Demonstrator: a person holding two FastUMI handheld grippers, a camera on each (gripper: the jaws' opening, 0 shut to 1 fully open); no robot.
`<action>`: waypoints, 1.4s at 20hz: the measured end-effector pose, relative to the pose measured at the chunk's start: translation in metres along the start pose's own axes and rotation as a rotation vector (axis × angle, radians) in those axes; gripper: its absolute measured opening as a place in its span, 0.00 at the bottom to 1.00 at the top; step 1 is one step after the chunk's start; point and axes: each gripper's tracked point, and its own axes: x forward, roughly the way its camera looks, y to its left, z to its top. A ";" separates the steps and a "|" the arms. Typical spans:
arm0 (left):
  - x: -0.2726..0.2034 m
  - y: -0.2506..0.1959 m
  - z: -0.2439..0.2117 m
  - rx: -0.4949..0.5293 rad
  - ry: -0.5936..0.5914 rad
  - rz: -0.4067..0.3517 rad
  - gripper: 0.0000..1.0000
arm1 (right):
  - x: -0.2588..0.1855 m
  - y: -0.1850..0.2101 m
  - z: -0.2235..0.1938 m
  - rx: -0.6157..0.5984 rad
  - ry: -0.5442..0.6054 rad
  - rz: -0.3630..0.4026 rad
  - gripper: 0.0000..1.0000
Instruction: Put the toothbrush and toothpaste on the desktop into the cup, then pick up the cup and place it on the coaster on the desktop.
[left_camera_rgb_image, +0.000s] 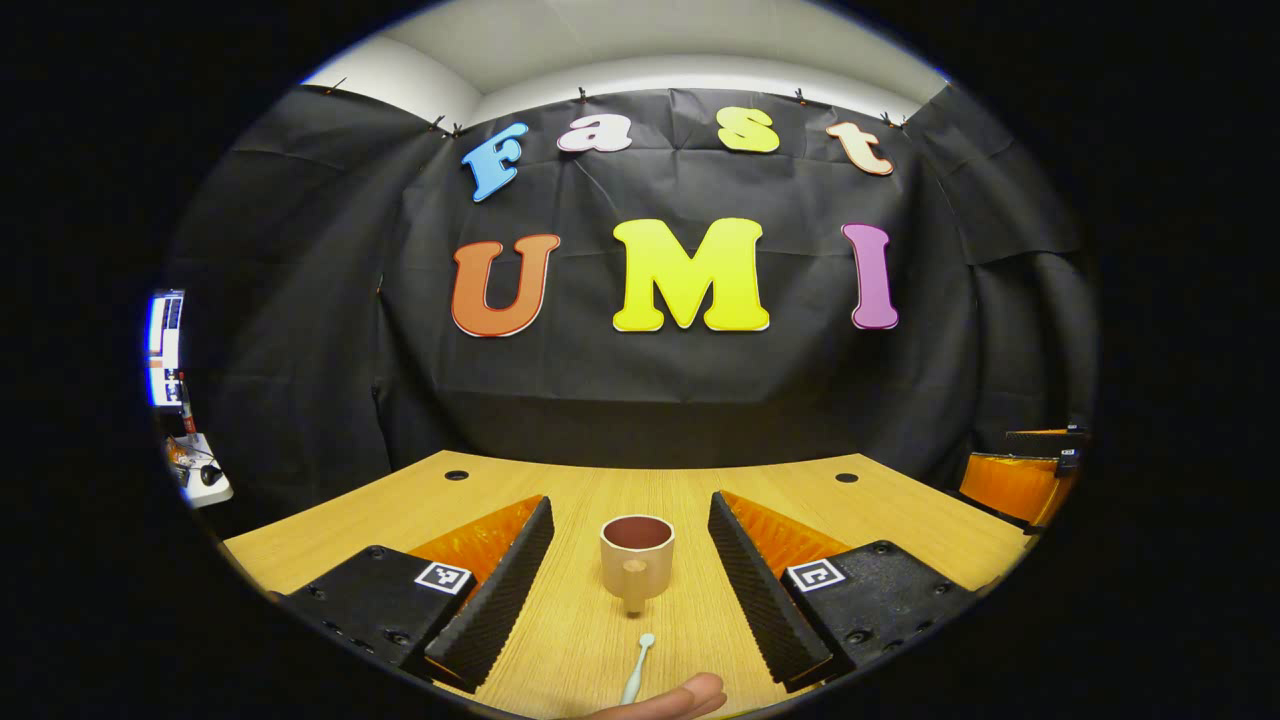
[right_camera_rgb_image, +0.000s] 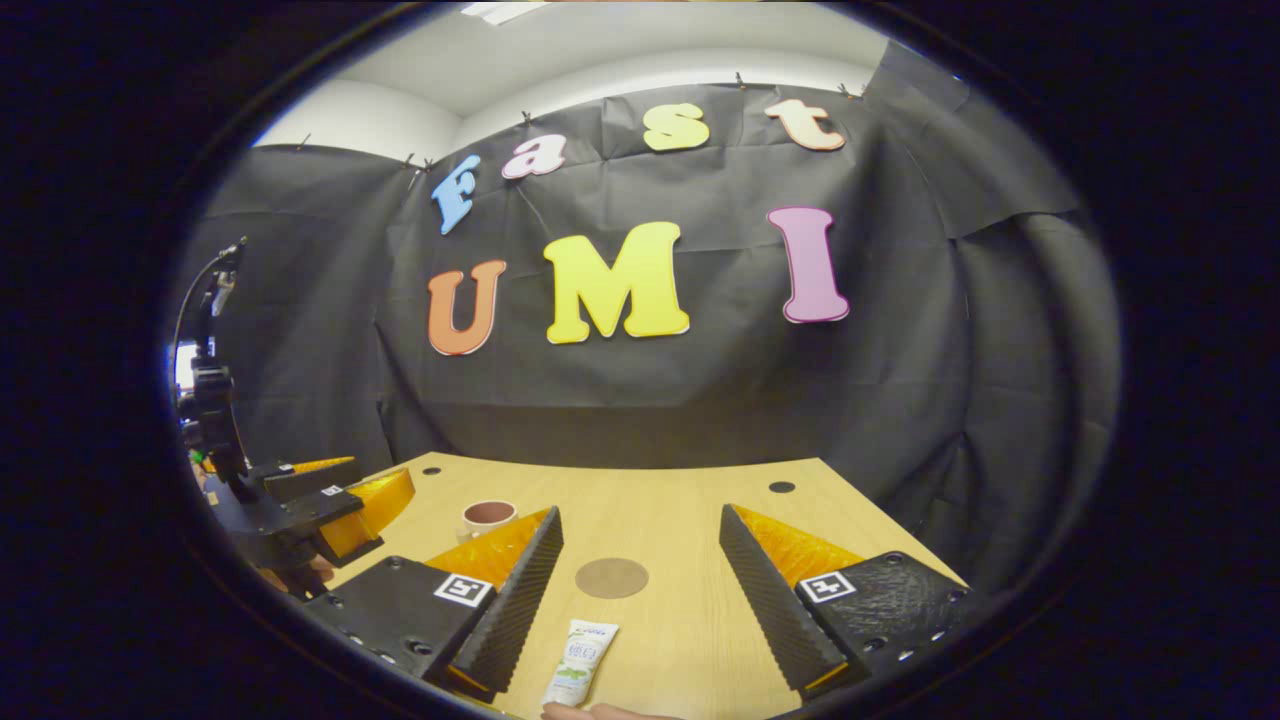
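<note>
In the left gripper view a beige cup (left_camera_rgb_image: 637, 562) with a dark inside stands upright on the wooden desktop (left_camera_rgb_image: 560, 480), ahead of my open left gripper (left_camera_rgb_image: 630, 590). A pale toothbrush (left_camera_rgb_image: 637, 668) lies just in front of the cup, its head toward it, between my fingers (left_camera_rgb_image: 500, 600). In the right gripper view my right gripper (right_camera_rgb_image: 640, 590) is open over the desk. A white toothpaste tube (right_camera_rgb_image: 580, 662) lies between its fingers, near the left one. A round brown coaster (right_camera_rgb_image: 612, 577) lies beyond the tube. The cup (right_camera_rgb_image: 488, 517) stands farther left.
A fingertip (left_camera_rgb_image: 670, 700) shows at the bottom edge of the left gripper view. The left gripper (right_camera_rgb_image: 300, 510) appears at the left of the right gripper view. Cable holes (left_camera_rgb_image: 457, 475) mark the desk's far edge. Black cloth walls close the booth behind.
</note>
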 end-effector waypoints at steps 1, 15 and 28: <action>0.000 0.002 -0.001 0.001 0.003 0.004 0.98 | 0.001 0.002 -0.002 0.005 0.005 0.008 0.95; 0.003 0.003 -0.037 -0.091 0.089 -0.065 0.99 | 0.004 -0.028 -0.027 0.029 0.011 -0.012 0.95; -0.024 -0.012 -0.173 -0.042 0.595 -0.155 0.93 | 0.016 -0.009 -0.105 0.009 0.180 0.022 0.96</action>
